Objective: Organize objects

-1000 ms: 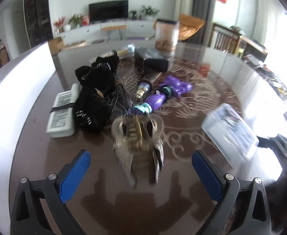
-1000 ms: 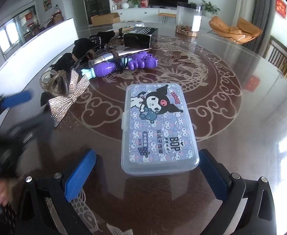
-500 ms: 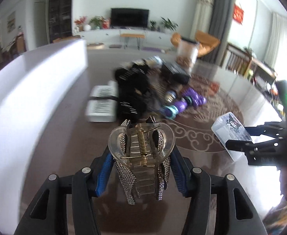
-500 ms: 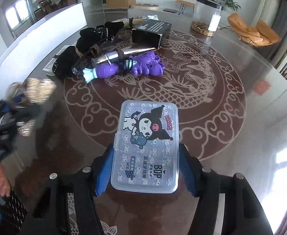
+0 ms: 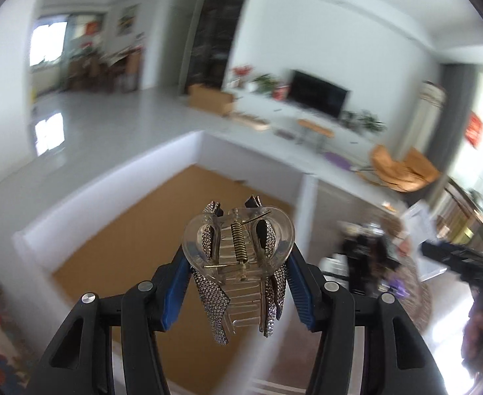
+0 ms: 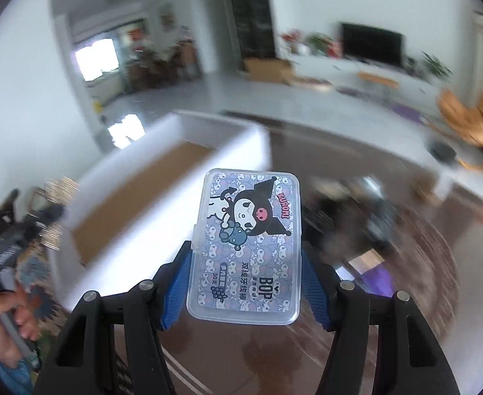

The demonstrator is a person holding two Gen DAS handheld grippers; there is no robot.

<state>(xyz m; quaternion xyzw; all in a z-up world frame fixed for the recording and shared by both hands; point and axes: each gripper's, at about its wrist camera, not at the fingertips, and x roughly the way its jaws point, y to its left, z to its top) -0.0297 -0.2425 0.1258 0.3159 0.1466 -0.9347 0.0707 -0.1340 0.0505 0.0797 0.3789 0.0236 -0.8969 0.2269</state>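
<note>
both loads have left the table: left gripper [image 5: 238,283] clamps the hair claw [image 5: 238,260], right gripper [image 6: 244,270] clamps the floss case [image 6: 246,250], whose smooth edges could slip short of the white bin [image 6: 162,177].

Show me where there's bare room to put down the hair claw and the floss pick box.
The white box is free: its brown floor, bordered by white walls, shows nothing inside. The dark table's near part is bare too. The blurred clutter right of the white box is crowded.

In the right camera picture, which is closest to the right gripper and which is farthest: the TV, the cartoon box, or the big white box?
1. Cartoon box, clamped between the right gripper's pads.
2. Big white box, just beyond, to the left.
3. TV, on the far wall, upper right.
</note>
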